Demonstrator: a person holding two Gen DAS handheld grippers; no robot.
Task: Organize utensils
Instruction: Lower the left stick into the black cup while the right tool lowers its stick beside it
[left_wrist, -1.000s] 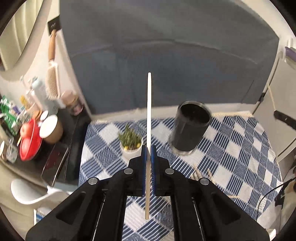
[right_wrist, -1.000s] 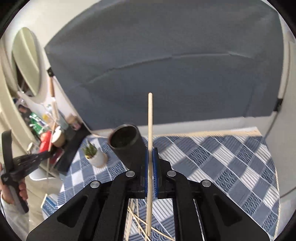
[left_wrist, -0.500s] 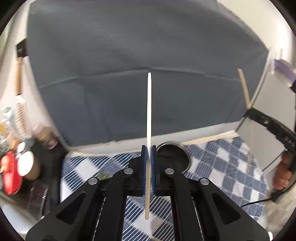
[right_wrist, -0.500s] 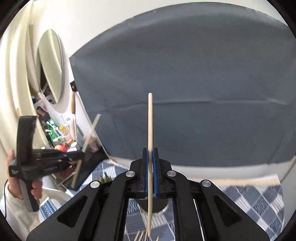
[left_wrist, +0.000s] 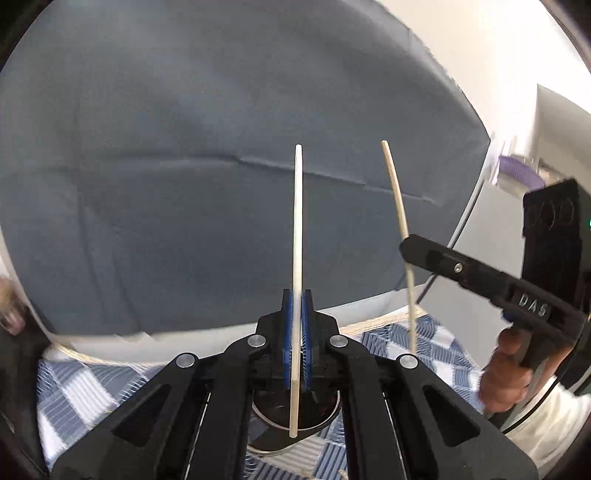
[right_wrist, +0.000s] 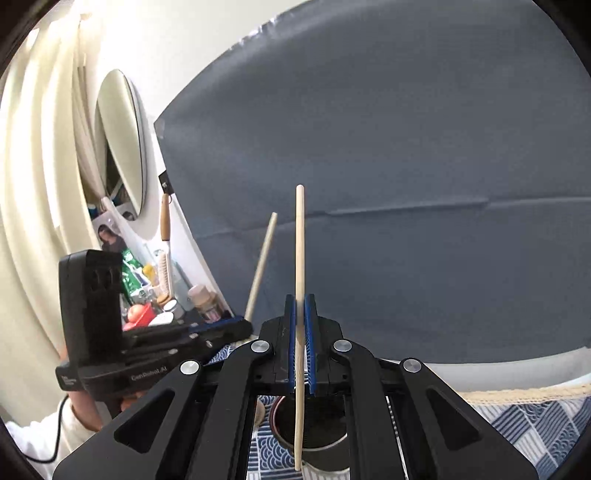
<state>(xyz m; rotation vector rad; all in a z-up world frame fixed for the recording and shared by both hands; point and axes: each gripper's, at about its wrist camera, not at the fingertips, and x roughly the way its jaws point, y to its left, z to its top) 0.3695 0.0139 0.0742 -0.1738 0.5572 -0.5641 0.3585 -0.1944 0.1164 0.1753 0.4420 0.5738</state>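
My left gripper (left_wrist: 297, 332) is shut on a pale chopstick (left_wrist: 298, 229) held upright; its lower end hangs over the mouth of the dark cylindrical holder (left_wrist: 295, 413) just below the fingers. My right gripper (right_wrist: 302, 343) is shut on a second chopstick (right_wrist: 300, 258), also upright, with its lower end over the same holder (right_wrist: 314, 428). The right gripper (left_wrist: 410, 249) with its chopstick (left_wrist: 397, 199) shows at the right of the left wrist view. The left gripper (right_wrist: 243, 326) with its chopstick (right_wrist: 260, 266) shows at the left of the right wrist view.
The holder stands on a blue and white checked tablecloth (right_wrist: 535, 424). A grey cloth backdrop (left_wrist: 184, 166) fills the back. A side shelf (right_wrist: 159, 295) at the left carries bottles, jars, a brush and a red pot, with an oval mirror (right_wrist: 122, 144) above.
Both grippers have tilted up and moved in over the holder. The two chopsticks have come close together above its mouth. The small plant has left the view.
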